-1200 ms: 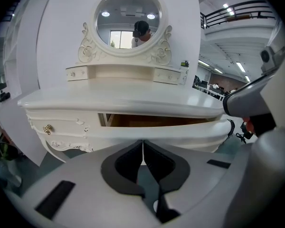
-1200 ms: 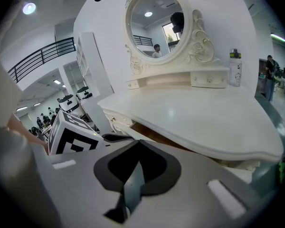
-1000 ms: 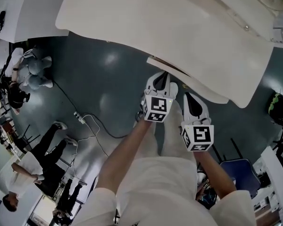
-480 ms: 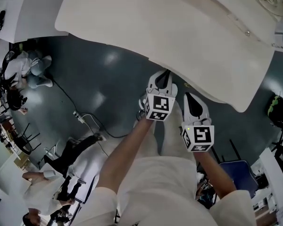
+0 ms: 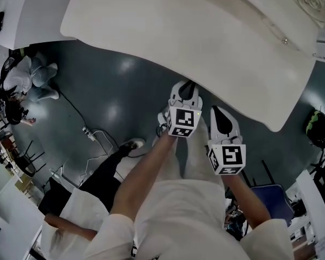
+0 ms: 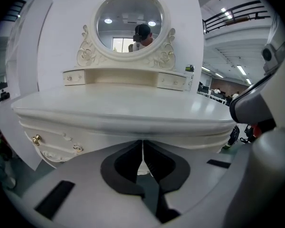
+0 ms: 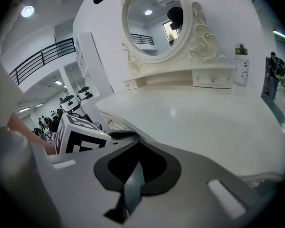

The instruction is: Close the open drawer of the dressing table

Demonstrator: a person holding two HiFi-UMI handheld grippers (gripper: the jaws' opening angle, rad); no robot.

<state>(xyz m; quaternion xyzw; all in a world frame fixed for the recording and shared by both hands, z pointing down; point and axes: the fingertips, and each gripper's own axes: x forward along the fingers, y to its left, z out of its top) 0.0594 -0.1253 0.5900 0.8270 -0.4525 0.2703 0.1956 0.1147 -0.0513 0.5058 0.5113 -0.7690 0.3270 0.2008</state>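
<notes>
The white dressing table (image 5: 206, 31) fills the top of the head view; its round mirror (image 6: 130, 25) shows in the left gripper view. No drawer sticks out past the tabletop edge; the curved front panel (image 6: 133, 136) looks flush under the top. My left gripper (image 5: 187, 85) is shut, and its tips (image 6: 142, 144) sit right at that front panel with nothing between them. My right gripper (image 5: 216, 111) is shut too, a little back from the table edge and beside the left one; its closed jaws (image 7: 138, 146) hold nothing.
Gold knobs (image 6: 36, 139) mark side drawers at the table's left. A bottle (image 7: 241, 64) stands on the back shelf. A cable and power strip (image 5: 89, 133) lie on the grey floor. People stand at left (image 5: 92, 194). A blue chair (image 5: 273, 196) is at lower right.
The drawer that stuck out under the tabletop a second ago has slid in out of sight. My left gripper moved forward toward the table; the right one barely moved. A person walked in at lower left.
</notes>
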